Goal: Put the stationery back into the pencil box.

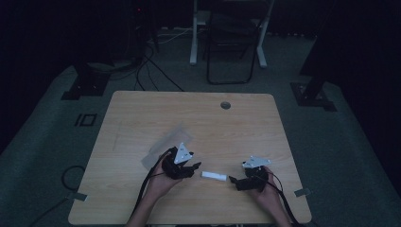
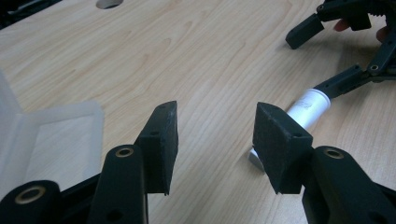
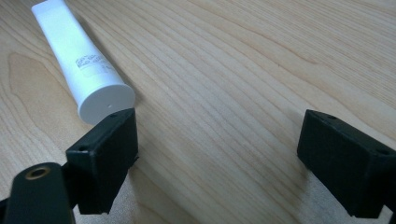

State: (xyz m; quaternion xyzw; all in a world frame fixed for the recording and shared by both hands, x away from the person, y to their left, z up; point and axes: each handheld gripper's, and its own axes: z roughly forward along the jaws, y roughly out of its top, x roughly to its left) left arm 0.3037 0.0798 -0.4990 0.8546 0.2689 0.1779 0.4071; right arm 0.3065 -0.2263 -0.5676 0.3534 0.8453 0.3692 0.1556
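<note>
A white tube (image 1: pixel 213 175) lies flat on the wooden table (image 1: pixel 213 123), between the two grippers near the front. My left gripper (image 1: pixel 194 167) is just left of it, jaws open; in the left gripper view (image 2: pixel 217 126) the tube (image 2: pixel 308 107) runs off behind the right-hand jaw, outside the gap. My right gripper (image 1: pixel 233 179) is just right of the tube, also open. In the right gripper view (image 3: pixel 219 135) the tube's (image 3: pixel 84 60) flat capped end sits right at the tip of the left-hand jaw, and bare wood fills the gap.
A translucent plastic pouch (image 1: pixel 168 144) lies on the table behind my left gripper, and its edge (image 2: pixel 51 135) shows at the left. A cable hole (image 1: pixel 225 105) is at the table's far side. A chair frame (image 1: pixel 231 42) and cables sit on the floor beyond.
</note>
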